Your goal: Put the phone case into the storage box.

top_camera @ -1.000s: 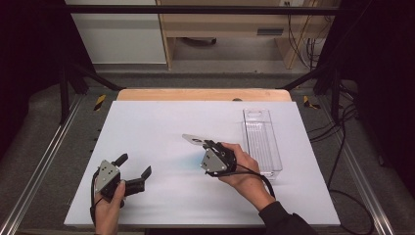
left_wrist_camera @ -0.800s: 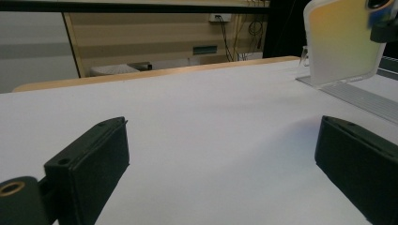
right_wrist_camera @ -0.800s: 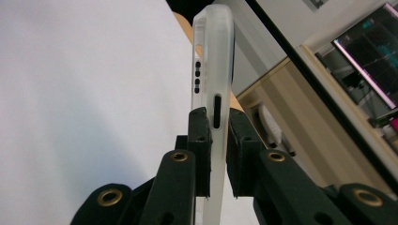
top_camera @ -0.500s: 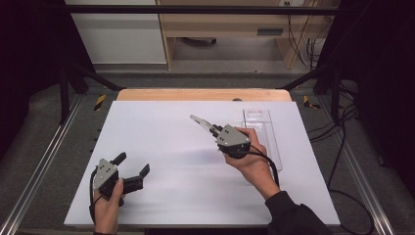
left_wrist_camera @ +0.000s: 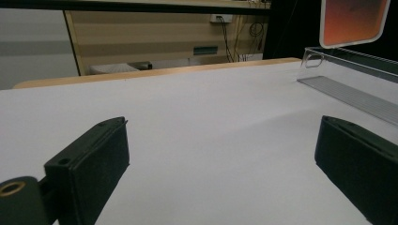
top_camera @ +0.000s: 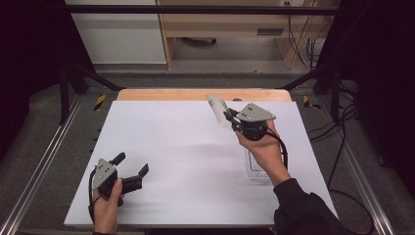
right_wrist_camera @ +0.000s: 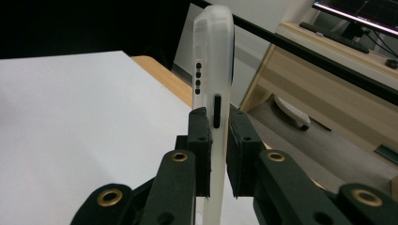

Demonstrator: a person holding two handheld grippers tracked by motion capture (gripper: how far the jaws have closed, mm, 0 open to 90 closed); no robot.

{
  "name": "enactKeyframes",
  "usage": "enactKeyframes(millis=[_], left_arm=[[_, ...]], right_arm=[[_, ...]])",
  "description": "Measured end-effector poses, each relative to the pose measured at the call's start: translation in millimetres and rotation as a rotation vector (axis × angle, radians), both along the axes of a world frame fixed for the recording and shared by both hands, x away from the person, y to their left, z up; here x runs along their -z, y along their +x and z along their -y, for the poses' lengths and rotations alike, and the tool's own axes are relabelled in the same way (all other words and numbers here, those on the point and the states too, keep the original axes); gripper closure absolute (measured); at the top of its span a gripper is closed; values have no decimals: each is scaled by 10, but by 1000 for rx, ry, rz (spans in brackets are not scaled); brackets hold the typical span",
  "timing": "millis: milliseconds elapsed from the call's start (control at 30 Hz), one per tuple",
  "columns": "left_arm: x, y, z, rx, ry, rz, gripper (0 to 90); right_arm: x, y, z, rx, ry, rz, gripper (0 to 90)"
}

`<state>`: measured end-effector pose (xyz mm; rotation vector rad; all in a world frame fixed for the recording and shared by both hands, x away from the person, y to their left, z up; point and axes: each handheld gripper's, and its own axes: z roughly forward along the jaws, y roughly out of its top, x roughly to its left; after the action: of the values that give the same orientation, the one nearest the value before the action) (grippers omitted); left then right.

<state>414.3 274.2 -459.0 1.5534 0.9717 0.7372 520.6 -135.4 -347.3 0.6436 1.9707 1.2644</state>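
My right hand-held gripper point(top_camera: 230, 116) is clamped on the translucent phone case point(right_wrist_camera: 213, 70), held edge-on above the desk point(top_camera: 186, 147). My left hand-held gripper point(top_camera: 132, 169) rests wide open, empty, well apart.

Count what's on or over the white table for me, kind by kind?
Grippers: 2, left gripper open on the table, right gripper clamping the case.
Phone case: 1, translucent.
Clear tray: 1.
Total: 4.
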Motion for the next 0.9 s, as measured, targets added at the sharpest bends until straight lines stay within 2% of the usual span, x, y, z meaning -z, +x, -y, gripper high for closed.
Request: enactKeyframes(millis=[367, 500, 900], left_arm=[[0, 13, -8, -17, -4, 3, 30], [1, 6, 5, -5, -1, 4, 30], [5, 12, -7, -8, -7, 5, 29]], right_arm=[[-151, 136, 398, 58, 134, -40, 815], [-185, 146, 485, 68, 156, -43, 815], [-240, 175, 646, 92, 205, -51, 816]])
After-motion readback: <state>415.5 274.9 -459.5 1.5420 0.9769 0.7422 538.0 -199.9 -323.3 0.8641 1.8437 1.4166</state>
